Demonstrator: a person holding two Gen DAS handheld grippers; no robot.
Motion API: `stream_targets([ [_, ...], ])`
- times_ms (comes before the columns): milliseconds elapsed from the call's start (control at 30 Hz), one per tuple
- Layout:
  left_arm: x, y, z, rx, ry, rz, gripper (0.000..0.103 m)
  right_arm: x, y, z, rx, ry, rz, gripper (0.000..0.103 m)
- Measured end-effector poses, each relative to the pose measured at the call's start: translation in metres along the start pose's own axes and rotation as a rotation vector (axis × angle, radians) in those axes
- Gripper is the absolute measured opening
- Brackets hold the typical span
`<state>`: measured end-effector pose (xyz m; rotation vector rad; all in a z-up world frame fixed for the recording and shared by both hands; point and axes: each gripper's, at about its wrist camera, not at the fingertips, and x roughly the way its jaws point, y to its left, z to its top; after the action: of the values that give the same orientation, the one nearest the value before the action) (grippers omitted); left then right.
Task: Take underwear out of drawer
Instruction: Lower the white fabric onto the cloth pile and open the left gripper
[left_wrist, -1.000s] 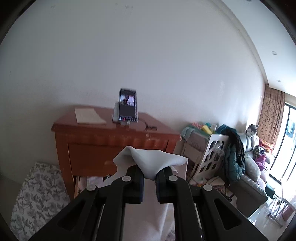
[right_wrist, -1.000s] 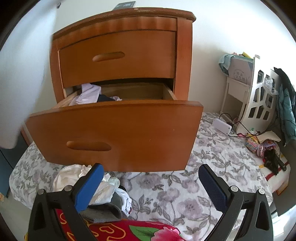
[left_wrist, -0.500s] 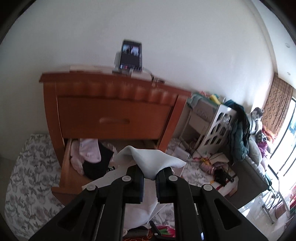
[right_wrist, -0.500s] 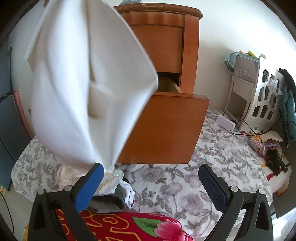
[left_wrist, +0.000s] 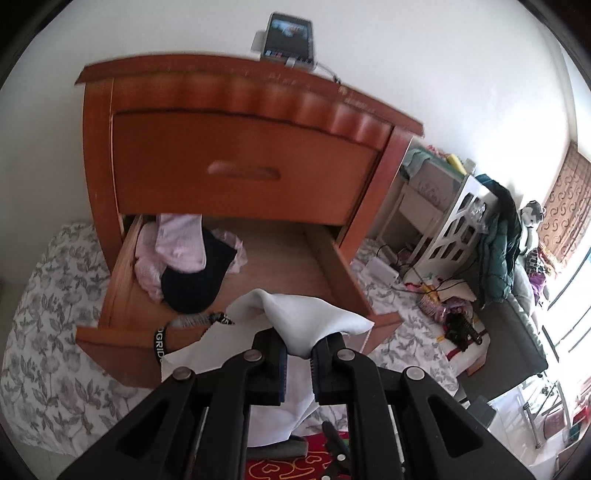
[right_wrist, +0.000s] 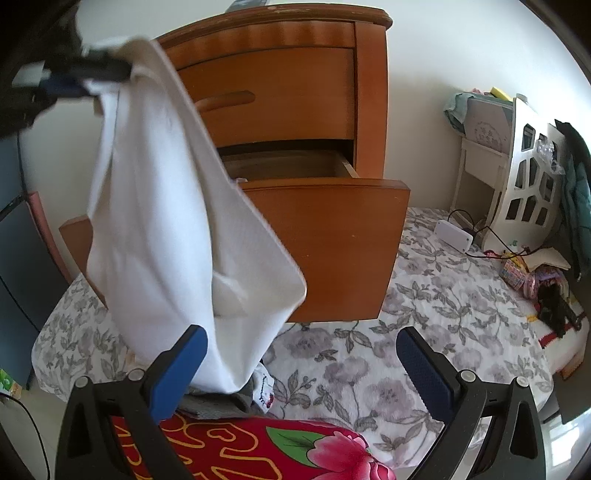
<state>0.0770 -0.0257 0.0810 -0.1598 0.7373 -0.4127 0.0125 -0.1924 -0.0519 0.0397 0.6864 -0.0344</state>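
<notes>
My left tool (left_wrist: 298, 357) pinching white underwear (right_wrist: 177, 236), hanging by open drawer (right_wrist: 332, 236); my right tool (right_wrist: 301, 360) gaping wide, holding nothing.

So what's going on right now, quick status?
Left gripper shut on white underwear, hanging clear of the open drawer. Right gripper open, empty. More garments left in drawer.

The white underwear (right_wrist: 173, 229) hangs before an orange-brown wooden drawer (right_wrist: 332, 240) holding pale pink (left_wrist: 181, 243) and black garments (left_wrist: 195, 284), above a grey-and-white floral sheet (right_wrist: 443, 295) and a red flowered cloth (right_wrist: 258, 454).
</notes>
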Motion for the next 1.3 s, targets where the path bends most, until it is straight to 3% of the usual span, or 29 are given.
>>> stream_targets([
  [333, 0.031, 0.023, -0.044, -0.069, 0.081, 0.021, 0.010, 0.002, 0.001, -0.001, -0.002, 0.006, -0.001, 0.103],
  [800, 0.062, 0.067, -0.112, -0.188, 0.197, 0.113, 0.010, 0.002, 0.001, -0.001, -0.005, 0.010, -0.003, 0.103],
  [1000, 0.065, 0.077, -0.121, -0.214, 0.218, 0.139, 0.010, 0.003, 0.001, -0.002, -0.010, 0.011, -0.007, 0.103],
  [1300, 0.087, 0.069, -0.123, -0.172, 0.254, 0.175, 0.011, 0.006, 0.002, -0.002, -0.017, 0.023, -0.011, 0.103],
])
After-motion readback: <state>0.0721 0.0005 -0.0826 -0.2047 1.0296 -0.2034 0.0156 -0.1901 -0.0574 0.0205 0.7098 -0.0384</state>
